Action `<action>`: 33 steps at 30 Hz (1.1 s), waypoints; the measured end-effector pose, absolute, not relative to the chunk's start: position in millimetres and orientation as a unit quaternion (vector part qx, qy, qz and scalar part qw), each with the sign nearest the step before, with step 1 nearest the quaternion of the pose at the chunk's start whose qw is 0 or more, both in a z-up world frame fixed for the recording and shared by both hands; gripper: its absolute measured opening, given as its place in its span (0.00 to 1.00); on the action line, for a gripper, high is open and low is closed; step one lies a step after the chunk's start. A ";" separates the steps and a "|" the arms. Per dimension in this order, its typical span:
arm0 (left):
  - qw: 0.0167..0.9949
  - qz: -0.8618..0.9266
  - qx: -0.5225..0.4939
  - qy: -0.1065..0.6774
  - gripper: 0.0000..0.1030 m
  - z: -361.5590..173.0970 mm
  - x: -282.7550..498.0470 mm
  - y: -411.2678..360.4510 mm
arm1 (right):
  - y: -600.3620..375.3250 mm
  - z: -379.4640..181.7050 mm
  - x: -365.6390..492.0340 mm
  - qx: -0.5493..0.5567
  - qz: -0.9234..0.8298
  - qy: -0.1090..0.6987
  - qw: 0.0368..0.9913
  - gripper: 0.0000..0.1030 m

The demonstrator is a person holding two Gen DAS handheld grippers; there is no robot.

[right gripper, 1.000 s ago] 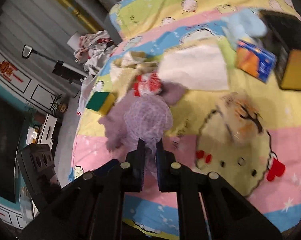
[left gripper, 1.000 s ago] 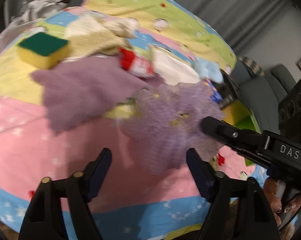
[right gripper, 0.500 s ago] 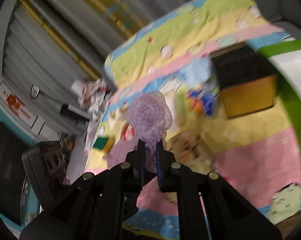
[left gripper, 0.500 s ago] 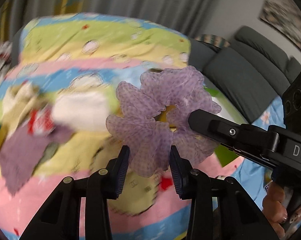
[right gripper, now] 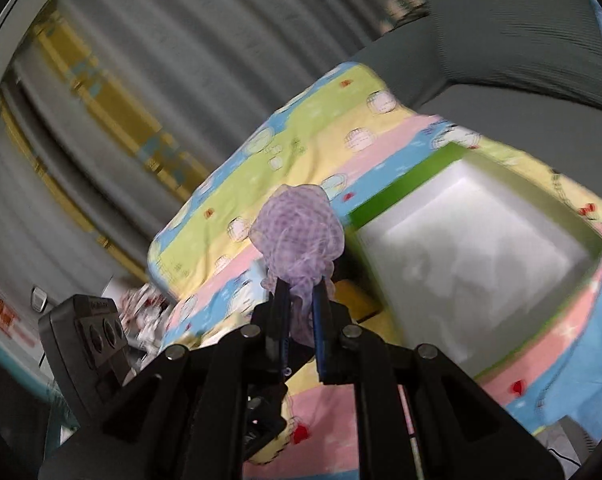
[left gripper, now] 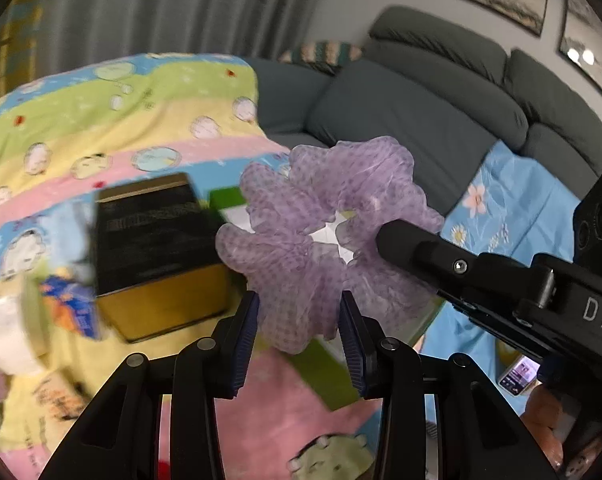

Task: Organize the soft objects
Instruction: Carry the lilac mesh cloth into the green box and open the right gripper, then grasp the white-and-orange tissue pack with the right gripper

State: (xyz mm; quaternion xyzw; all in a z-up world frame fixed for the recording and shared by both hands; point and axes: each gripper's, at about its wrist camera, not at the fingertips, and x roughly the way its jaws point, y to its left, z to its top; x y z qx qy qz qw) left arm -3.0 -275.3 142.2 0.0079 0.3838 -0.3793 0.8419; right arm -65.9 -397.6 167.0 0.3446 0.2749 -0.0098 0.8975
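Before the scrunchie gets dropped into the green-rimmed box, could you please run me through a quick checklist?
1. Right gripper shut on the purple scrunchie: ok.
2. Left gripper clear of the scrunchie: cannot tell; its fingers flank the lower edge.
3. Green-rimmed box open, white inside showing: ok.
4. Scrunchie above the box opening: not ok; in the right wrist view it sits left of the box.
5. Black and yellow box out of the way: ok.

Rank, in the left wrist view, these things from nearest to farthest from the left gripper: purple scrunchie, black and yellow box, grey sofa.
1. Purple scrunchie: between the left gripper's fingers.
2. Black and yellow box: left, on the bedsheet.
3. Grey sofa: behind, upper right.
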 end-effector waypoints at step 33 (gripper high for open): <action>0.871 -0.284 -0.065 0.396 0.86 158.9 -1.4 -174.3 | -369.6 179.4 -75.1 0.267 -0.077 0.307 0.910 0.99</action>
